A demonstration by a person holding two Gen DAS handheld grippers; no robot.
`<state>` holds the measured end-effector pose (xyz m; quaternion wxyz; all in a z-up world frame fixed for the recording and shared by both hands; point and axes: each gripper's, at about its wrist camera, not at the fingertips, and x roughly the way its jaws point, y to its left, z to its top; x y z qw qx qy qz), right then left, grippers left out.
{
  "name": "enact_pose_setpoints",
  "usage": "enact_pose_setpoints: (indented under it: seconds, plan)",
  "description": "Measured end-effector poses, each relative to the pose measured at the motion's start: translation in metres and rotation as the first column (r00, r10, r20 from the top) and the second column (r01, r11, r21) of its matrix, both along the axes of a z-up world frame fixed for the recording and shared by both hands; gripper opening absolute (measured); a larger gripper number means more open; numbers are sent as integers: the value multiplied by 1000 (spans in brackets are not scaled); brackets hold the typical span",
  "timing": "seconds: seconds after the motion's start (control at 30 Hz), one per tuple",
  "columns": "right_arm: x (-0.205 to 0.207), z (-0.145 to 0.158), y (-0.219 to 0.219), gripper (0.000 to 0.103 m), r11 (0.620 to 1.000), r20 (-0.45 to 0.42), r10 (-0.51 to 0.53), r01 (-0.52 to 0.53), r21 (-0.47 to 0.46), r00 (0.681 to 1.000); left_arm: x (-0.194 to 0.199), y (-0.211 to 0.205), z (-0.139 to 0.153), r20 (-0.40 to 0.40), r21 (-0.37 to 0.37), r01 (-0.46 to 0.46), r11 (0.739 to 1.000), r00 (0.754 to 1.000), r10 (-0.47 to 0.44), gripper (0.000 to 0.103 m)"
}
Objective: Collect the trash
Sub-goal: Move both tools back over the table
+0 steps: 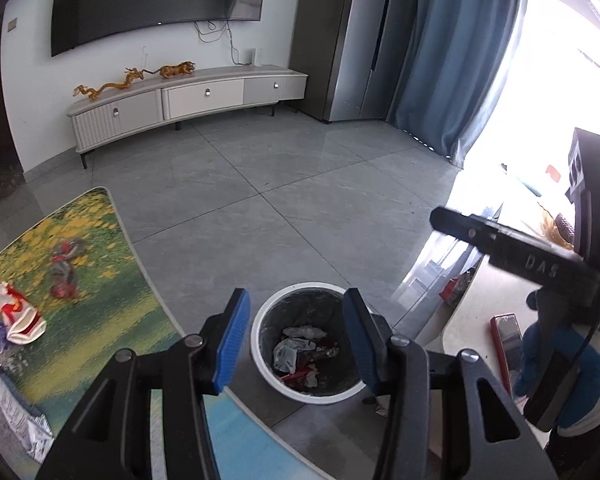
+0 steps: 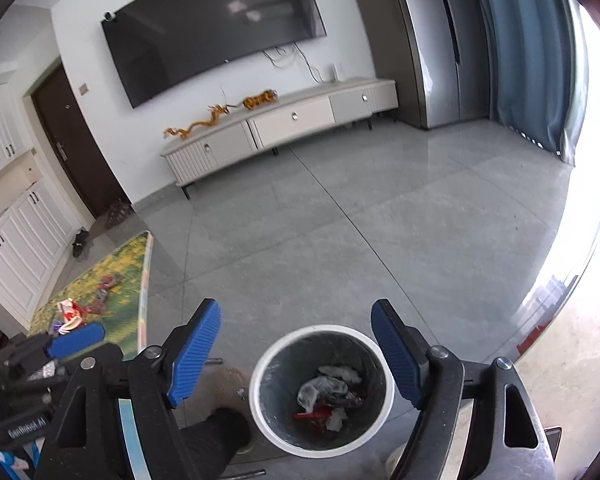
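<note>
A tabletop (image 1: 100,280) with a yellow-green flowered cover fills the lower left of the left wrist view, and a round white-rimmed bin (image 1: 305,394) stands on the grey floor (image 1: 260,184) just beside its curved edge. The bin already holds crumpled paper and red wrappers. Both grippers hang above it with nothing in them: the left gripper (image 1: 296,340) has its blue pads apart, and the right gripper (image 2: 296,352) likewise stands open over the bin mouth. At least 4 pieces of trash remain on the tabletop, well apart from the bin: a silver-printed bag (image 1: 16,416) at the near left edge, a red and white wrapper (image 1: 16,312) with a small purple scrap touching it, and 2 red and grey wrappers (image 1: 66,268) farther back. The likely trouble is reaching: the grippers are close together, so swinging 1 toward the tabletop could knock the other. Thin, flat wrappers may slip from the pads or slide across the smooth cover and off its edge onto the floor. A loose grip during the carry could drop a piece short of the bin, since the bin sits below the tabletop edge.
</note>
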<state>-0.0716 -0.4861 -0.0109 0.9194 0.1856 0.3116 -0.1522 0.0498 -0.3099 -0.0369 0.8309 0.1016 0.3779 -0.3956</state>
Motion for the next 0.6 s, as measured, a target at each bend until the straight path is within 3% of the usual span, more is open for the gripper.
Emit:
enact_pose_setpoints:
  seconds: [0.33, 0.6]
  plan:
    - [-3, 27, 37, 78, 998, 60, 59, -58, -22, 996, -6, 89, 10, 49, -12, -158, 987, 986, 159, 58]
    - [-4, 48, 75, 80, 990, 89, 127, -121, -72, 988, -1, 176, 6, 40, -37, -332, 943, 942, 333, 64]
